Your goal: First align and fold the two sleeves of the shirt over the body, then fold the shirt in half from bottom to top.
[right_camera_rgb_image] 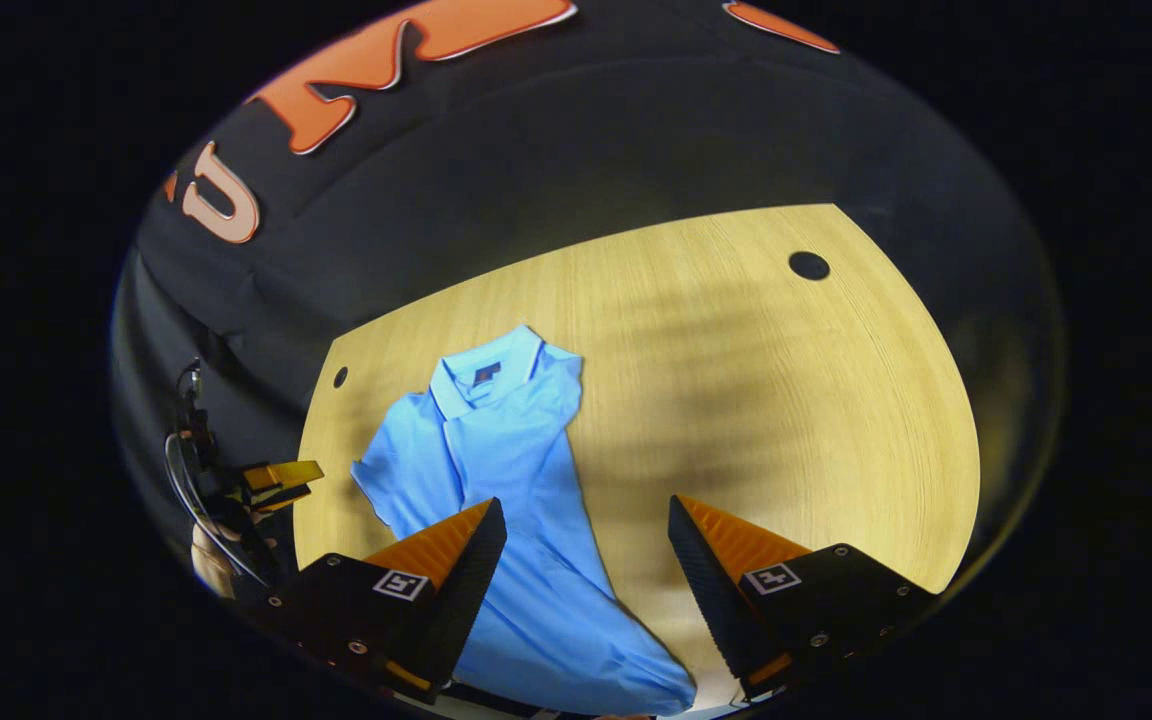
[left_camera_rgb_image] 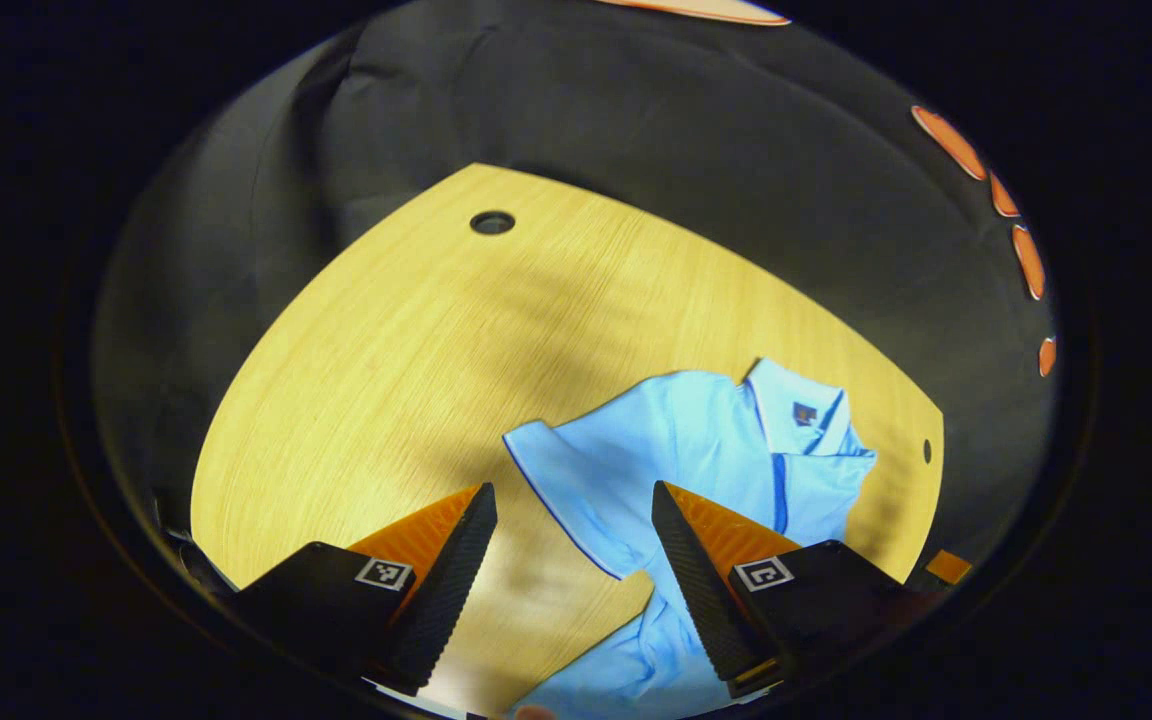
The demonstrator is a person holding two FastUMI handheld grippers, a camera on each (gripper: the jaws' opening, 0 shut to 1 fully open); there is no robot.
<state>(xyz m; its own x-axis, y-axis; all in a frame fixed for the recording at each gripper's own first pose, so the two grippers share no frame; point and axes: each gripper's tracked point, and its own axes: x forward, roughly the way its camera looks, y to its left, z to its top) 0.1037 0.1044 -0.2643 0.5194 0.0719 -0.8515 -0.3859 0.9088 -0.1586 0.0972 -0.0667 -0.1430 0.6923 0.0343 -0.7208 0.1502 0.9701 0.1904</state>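
A: So, where does the polo shirt [right_camera_rgb_image: 496, 480] lie on the desk [right_camera_rgb_image: 786, 420]?

B: Flat on the wooden top. In the right gripper view it sits toward the desk's left side, collar [right_camera_rgb_image: 484, 372] close to the far edge, by a small hole [right_camera_rgb_image: 340, 377] near the far left corner. Its hem runs down to the near edge, between that gripper's fingers.

A: And its long axis?

B: From the near edge to the far edge, collar pointing away, leaning slightly. One short sleeve [right_camera_rgb_image: 381, 490] spreads out toward the left edge. The other side looks already turned in over the body, though I cannot tell how neatly.

A: How much open room?

B: Plenty. In the right gripper view bare wood stretches from the shirt across to the right edge, with a larger round hole [right_camera_rgb_image: 808, 265] near the far right corner. In the left gripper view the polo shirt [left_camera_rgb_image: 696, 450] lies right of centre and bare wood fills the left, up to a round hole [left_camera_rgb_image: 492, 222] by the far edge.

A: The tools?

B: The right gripper [right_camera_rgb_image: 586, 560] has its fingers spread wide, above the shirt's lower half, gripping nothing. The left gripper [left_camera_rgb_image: 574, 545] is likewise spread wide, hanging over the sleeve [left_camera_rgb_image: 561, 480] and its dark-trimmed edge, clamped on nothing. The left gripper [right_camera_rgb_image: 276, 478] also shows beyond the desk's left edge, in a hand [right_camera_rgb_image: 211, 560]
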